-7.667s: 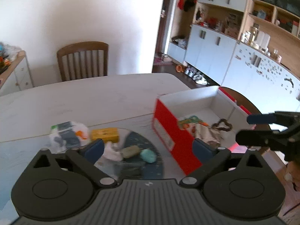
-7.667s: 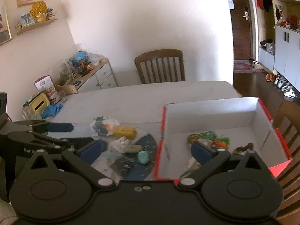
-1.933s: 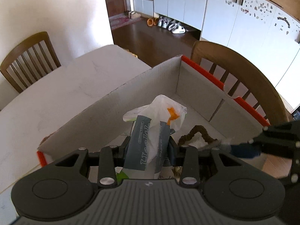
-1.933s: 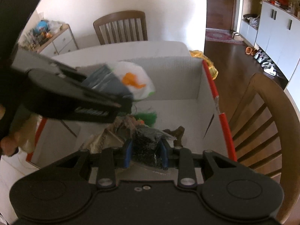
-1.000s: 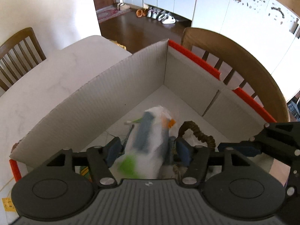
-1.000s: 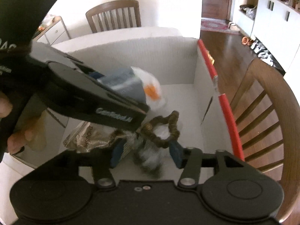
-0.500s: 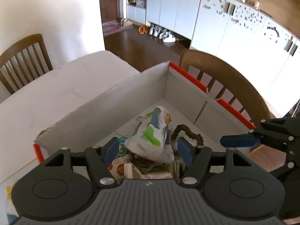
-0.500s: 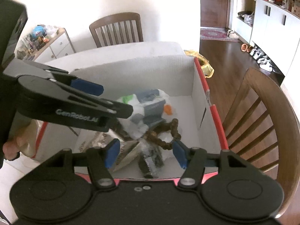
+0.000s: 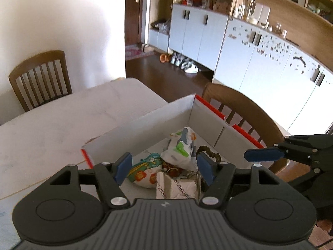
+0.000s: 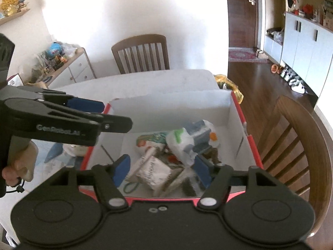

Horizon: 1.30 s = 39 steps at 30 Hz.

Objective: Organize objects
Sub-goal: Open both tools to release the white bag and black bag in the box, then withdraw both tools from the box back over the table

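Note:
A red box with white inner walls point(image 9: 145, 129) point(image 10: 172, 104) stands on the table and holds several packets. A white plastic packet with green and orange print point(image 9: 182, 145) point(image 10: 191, 139) lies on top of the pile, beside a brown braided loop point(image 9: 210, 153). My left gripper point(image 9: 164, 167) is open and empty above the box's near edge; it also shows in the right wrist view point(image 10: 100, 114). My right gripper point(image 10: 161, 169) is open and empty over the box; its blue fingertip point(image 9: 264, 155) shows at the right of the left wrist view.
A wooden chair point(image 10: 295, 145) stands close against the box's right side. Another chair point(image 9: 39, 77) is at the table's far end. Small items lie on the table point(image 9: 52, 129) left of the box point(image 10: 70, 150). Cabinets line the right wall point(image 9: 260, 62).
Both grippers let go of their packets into the box, opened, and have since pulled up and back. The white packet now lies on the pile.

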Available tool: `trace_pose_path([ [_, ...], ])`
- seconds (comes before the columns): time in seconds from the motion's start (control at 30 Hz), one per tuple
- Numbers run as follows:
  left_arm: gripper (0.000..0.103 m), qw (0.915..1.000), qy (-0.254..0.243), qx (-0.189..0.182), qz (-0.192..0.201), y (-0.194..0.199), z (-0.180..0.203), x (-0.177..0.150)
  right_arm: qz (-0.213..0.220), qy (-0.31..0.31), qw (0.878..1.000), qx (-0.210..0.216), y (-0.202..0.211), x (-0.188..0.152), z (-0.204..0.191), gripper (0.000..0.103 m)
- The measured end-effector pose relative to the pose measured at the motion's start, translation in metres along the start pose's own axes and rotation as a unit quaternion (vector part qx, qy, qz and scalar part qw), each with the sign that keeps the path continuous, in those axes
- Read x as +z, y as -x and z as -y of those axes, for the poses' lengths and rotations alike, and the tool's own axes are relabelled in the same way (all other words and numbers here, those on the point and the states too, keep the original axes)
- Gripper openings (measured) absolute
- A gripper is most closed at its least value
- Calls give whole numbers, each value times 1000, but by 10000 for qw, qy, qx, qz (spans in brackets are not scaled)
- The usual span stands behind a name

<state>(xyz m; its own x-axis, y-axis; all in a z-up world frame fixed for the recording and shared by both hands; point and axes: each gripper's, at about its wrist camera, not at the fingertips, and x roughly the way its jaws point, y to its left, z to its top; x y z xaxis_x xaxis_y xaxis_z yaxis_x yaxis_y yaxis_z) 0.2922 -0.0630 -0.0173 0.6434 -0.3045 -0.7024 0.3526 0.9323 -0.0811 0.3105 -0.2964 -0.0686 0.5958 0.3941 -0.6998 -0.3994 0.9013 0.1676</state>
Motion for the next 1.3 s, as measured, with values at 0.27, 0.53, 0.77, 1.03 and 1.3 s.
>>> trace_pose_path([
  [0.27, 78, 9994, 186, 88, 295, 48, -29, -19, 161, 0, 9999, 17, 7, 3, -35, 73],
  [0.53, 87, 9982, 243, 179, 523, 83, -58, -40, 221, -22, 9997, 90, 6, 3, -72, 84],
  [0.77, 100, 9976, 364, 174, 554, 98, -87, -60, 254, 22, 9996, 127, -1, 2, -108, 95],
  [1.03, 103, 9961, 496, 260, 682, 109, -124, -84, 210, 108, 9995, 215, -16, -3, -150, 102],
  [1.3, 103, 9952, 582, 511, 599, 101, -171, -110, -65, 142, 9996, 242, -42, -11, -181, 102],
])
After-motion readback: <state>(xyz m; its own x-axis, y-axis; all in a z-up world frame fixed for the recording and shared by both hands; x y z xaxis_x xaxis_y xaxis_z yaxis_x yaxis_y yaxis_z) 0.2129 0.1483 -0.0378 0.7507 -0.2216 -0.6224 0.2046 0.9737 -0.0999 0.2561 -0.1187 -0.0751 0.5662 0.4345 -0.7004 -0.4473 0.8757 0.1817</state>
